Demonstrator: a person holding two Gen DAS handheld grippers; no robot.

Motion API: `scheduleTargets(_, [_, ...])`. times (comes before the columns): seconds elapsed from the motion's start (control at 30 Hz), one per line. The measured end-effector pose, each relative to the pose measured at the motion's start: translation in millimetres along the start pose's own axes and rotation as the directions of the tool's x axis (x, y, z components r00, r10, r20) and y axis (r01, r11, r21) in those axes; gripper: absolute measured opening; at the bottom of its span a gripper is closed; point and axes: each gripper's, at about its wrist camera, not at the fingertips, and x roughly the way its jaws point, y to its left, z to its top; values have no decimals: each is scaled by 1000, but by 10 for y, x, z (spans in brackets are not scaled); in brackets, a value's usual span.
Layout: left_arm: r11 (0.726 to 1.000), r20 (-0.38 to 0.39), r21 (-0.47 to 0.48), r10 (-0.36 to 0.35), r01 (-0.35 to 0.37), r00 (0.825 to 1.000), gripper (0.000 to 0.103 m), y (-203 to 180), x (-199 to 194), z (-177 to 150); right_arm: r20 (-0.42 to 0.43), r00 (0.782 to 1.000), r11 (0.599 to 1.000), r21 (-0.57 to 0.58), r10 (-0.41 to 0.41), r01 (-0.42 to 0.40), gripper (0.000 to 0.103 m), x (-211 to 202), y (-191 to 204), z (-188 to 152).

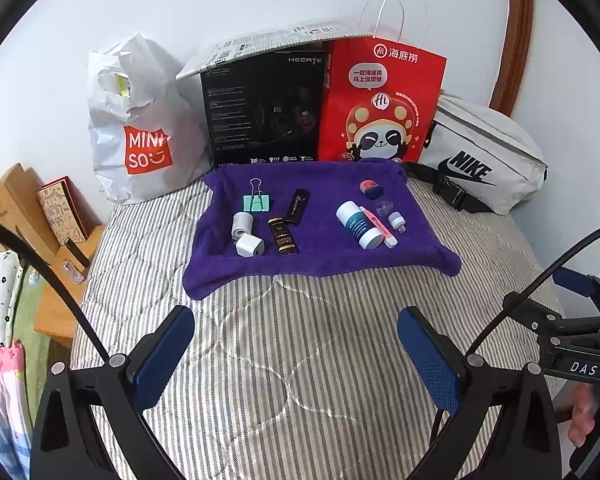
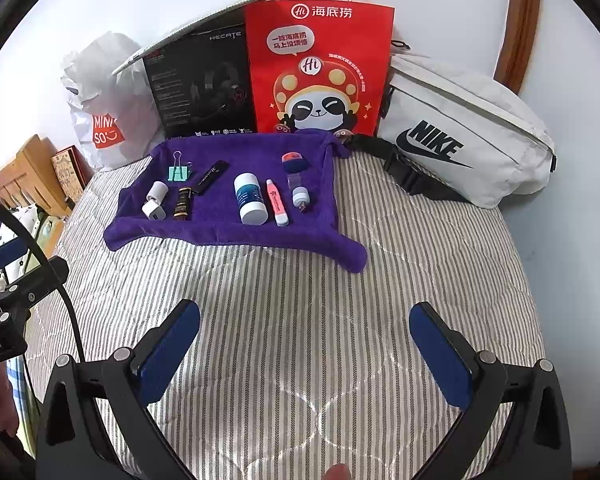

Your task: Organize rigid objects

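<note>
Along the wall, a white Miniso bag (image 1: pixel 140 128), black Hecate box (image 1: pixel 264 108), red panda bag (image 1: pixel 380 100) and white Nike pouch (image 1: pixel 484 156) are sitting on the striped bed (image 1: pixel 300 340).

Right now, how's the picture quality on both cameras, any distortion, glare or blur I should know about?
Left wrist view: strong fisheye bending, black corners, even soft daylight, the small things on the purple towel sharp, the bedside clutter at the left edge blurry. Right wrist view: same curvature, the wooden frame bows, a mild sheen on the red paper bag, no harsh shadows on the striped bed cover.
</note>
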Motion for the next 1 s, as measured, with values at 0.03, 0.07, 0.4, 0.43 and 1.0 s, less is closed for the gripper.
scheduleTargets(0.03, [1000,1,2,2,-2,1000,103,-4,-1,-1,0,1000,1000,1,1,-1,103,0,0,0])
scheduleTargets(0.07, [1000,0,3,3,-3,1000,103,-8,1,0,1,1000,1000,2,0,0,103,-1,-1,-1])
scheduleTargets(0.4, [1000,5,5,6,-6,1000,103,-25,-15,-2,4,1000,1000,3,-4,4,103,-17,-17,6])
scheduleTargets(0.43, [1000,4,5,6,-6,1000,103,-23,-15,-5,4,1000,1000,4,-3,3,103,-20,-26,8])
scheduleTargets(1.0, [1000,-4,16,6,-6,1000,103,-25,-9,-11,6,1000,1000,-6,-10,10,103,-42,-7,5])
